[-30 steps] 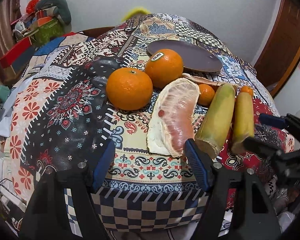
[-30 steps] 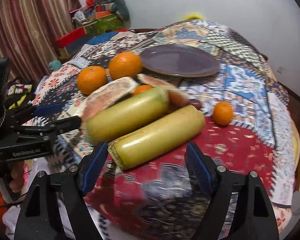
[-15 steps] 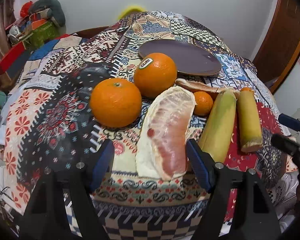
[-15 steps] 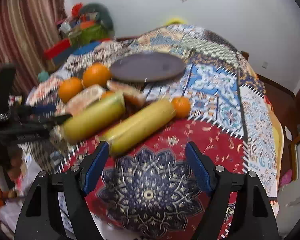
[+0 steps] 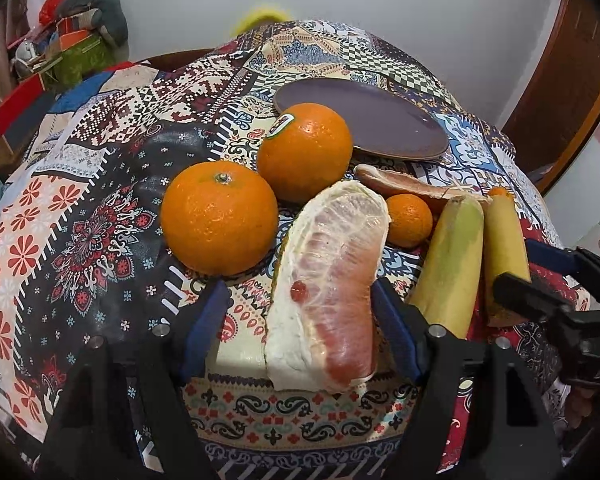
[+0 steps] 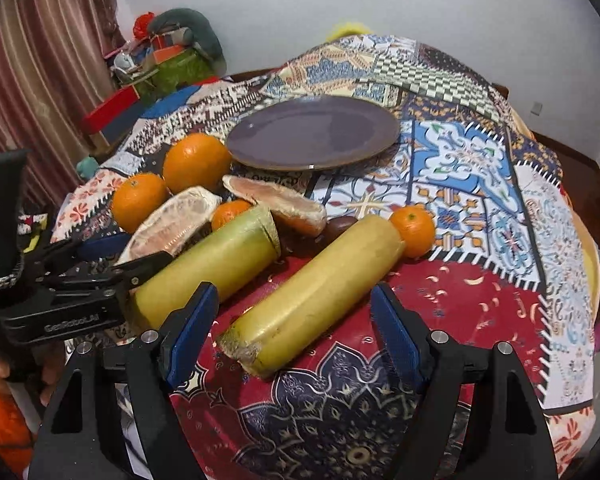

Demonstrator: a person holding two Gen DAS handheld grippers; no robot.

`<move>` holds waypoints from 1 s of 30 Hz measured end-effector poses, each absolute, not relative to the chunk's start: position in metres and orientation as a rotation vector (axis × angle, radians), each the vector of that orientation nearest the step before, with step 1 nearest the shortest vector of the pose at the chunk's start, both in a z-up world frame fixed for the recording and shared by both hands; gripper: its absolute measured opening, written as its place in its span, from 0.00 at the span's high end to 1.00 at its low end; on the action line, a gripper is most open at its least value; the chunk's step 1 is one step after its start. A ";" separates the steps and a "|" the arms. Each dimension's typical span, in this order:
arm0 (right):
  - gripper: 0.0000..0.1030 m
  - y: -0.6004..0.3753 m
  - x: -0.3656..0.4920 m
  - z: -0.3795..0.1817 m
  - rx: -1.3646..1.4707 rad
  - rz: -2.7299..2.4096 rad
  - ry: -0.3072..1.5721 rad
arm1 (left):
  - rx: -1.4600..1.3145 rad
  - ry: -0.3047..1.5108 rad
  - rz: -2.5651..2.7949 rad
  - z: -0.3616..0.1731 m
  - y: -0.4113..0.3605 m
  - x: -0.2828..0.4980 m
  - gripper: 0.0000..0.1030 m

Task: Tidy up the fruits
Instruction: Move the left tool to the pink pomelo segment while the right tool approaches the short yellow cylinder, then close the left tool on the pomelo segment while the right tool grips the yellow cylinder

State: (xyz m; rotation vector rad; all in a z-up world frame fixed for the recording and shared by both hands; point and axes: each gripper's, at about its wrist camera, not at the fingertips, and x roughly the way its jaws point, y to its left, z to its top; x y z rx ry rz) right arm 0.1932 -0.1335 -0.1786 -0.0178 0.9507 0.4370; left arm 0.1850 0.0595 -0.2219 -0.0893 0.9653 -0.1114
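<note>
Both grippers have edged closer: left gripper (image 5: pixel 300 320) is closing around the pomelo wedge (image 5: pixel 332 280), seemingly not yet pinching, while right gripper (image 6: pixel 296 332) stands spread astride the sugarcane piece (image 6: pixel 316 292), plate (image 6: pixel 312 136) beyond bare.

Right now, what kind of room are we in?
Probably a home room: a table under a patchwork cloth, striped curtains, and a cluttered pile of boxes by the wall.

text: "GenRobot.AI" | on: left tool (image 6: pixel 118 254) body
</note>
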 end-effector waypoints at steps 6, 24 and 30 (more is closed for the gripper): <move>0.33 -0.138 0.189 -0.182 -0.022 0.463 0.959 | -0.062 0.961 -0.148 -0.220 0.053 0.181 0.52; 0.61 -0.179 0.173 -0.164 -0.033 0.527 0.957 | -0.009 0.972 -0.136 -0.214 0.056 0.149 0.53; 0.56 -0.185 0.186 -0.169 0.072 0.513 1.003 | 0.001 0.979 -0.138 -0.215 0.055 0.147 0.53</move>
